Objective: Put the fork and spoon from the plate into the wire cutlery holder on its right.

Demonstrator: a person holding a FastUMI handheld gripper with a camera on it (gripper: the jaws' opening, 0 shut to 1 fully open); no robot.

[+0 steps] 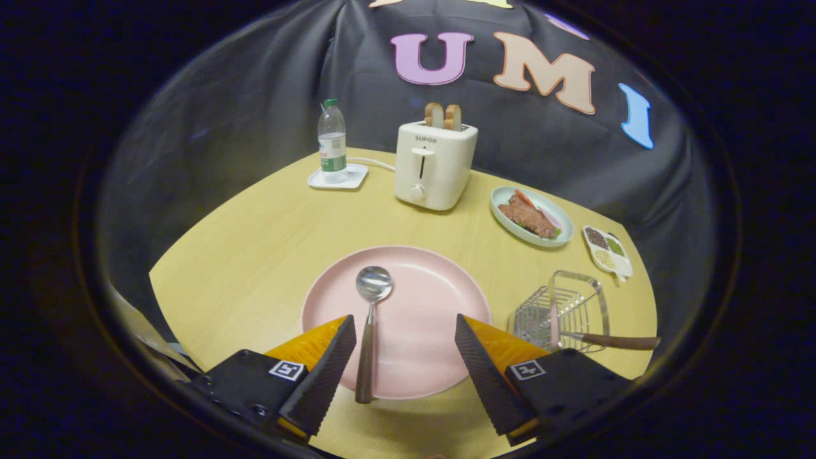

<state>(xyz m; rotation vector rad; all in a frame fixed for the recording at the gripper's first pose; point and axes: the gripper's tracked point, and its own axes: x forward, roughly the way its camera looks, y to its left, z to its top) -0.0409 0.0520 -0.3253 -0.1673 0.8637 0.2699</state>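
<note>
fork (599, 340) head hidden inside wire cutlery holder (564, 309), small divided dish (607, 252) contents unclear

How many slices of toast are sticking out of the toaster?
2. Both toast slices stand side by side in the toaster, far beyond the open gripper and the pink plate.

I see a pale yellow wooden table (255, 255) | lying on it: round pink plate (421, 357) centre | wire cutlery holder (561, 312) just right of it | cream toaster (435, 164) beyond | white square coaster (338, 176) left of toaster | light green oval dish (503, 220) and small white divided tray (607, 253) to the right | gripper (405, 335) fingers spread apart over the plate.
</note>
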